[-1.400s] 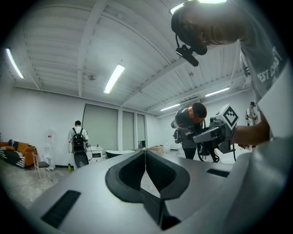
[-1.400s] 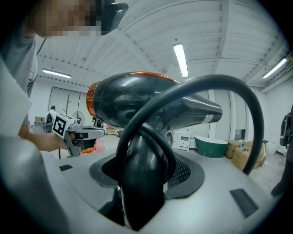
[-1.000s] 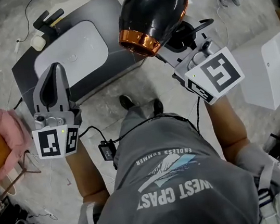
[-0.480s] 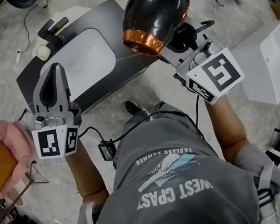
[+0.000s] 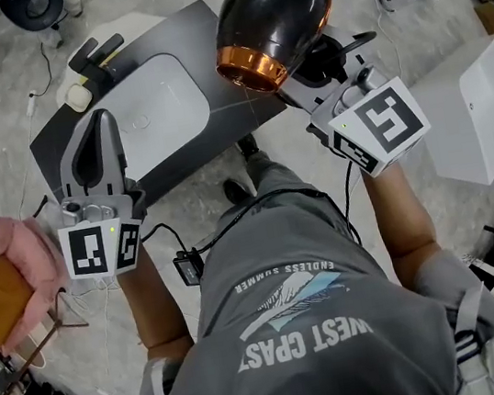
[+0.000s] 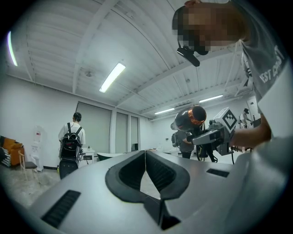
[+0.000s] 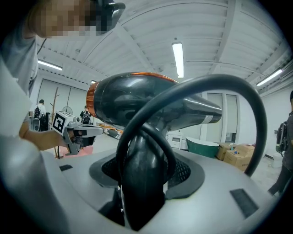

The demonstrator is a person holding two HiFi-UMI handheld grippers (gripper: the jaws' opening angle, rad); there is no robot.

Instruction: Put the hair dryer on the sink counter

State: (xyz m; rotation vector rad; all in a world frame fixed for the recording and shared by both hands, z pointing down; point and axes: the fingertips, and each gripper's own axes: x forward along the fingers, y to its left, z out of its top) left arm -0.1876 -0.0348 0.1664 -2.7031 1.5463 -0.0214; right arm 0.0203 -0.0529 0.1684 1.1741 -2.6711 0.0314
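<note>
Right gripper view, my right gripper (image 7: 143, 183), 2 jaws pinching the dryer (image 7: 137, 103) by its handle, cord (image 7: 219, 87) looping over them, dryer body above my jaws, in the air off the counter (image 5: 229, 111), left gripper (image 6: 145, 157) jaws pressed together, empty

Top edge cuts hair dryer (image 5: 278, 10) rear, sink counter (image 5: 198, 34) partly covered
</note>
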